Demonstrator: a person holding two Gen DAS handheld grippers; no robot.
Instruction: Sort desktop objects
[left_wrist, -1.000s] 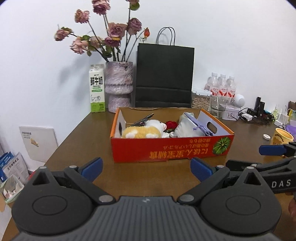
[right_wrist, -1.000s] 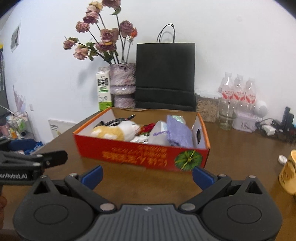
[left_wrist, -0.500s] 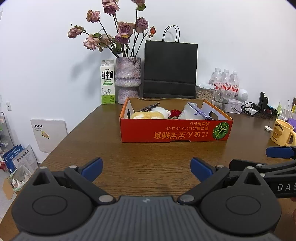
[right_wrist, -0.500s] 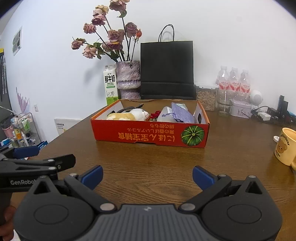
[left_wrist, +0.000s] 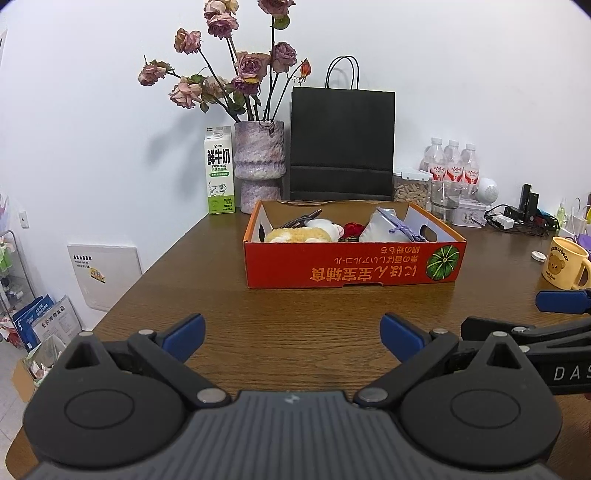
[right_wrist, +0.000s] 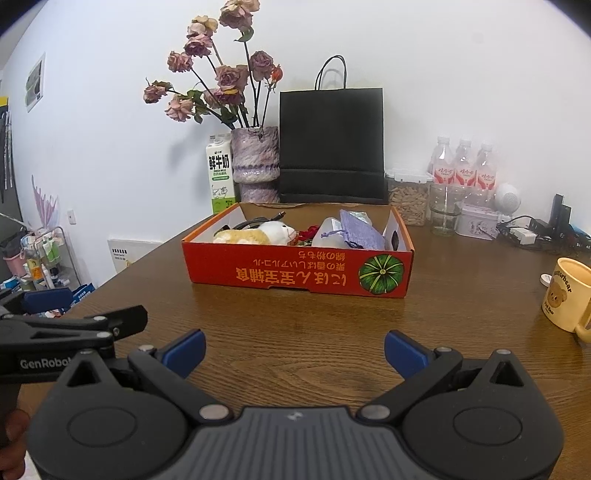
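The left gripper (left_wrist: 291, 338) hangs low over the desk (left_wrist: 295, 314), jaws spread wide with nothing between them. The right gripper (right_wrist: 294, 349) sits beside it at much the same height, also spread and empty. Each shows at the edge of the other's view.

Ahead of both, well apart from the fingertips, a red box (left_wrist: 351, 266) stands on the desk. Inside lie a plush toy (left_wrist: 303, 234), a pen (left_wrist: 301, 221) leaning against the back left corner, something red (left_wrist: 352, 229), and a lilac pouch (right_wrist: 360, 230) resting on a pale packet.

Behind the box stand a milk carton (left_wrist: 219, 171), a vase (left_wrist: 258, 166) of dried roses and a black bag (left_wrist: 341, 144). To the right are three bottles (left_wrist: 452, 162), a glass (right_wrist: 445, 214), and a yellow mug (right_wrist: 567, 299) near the desk's edge.
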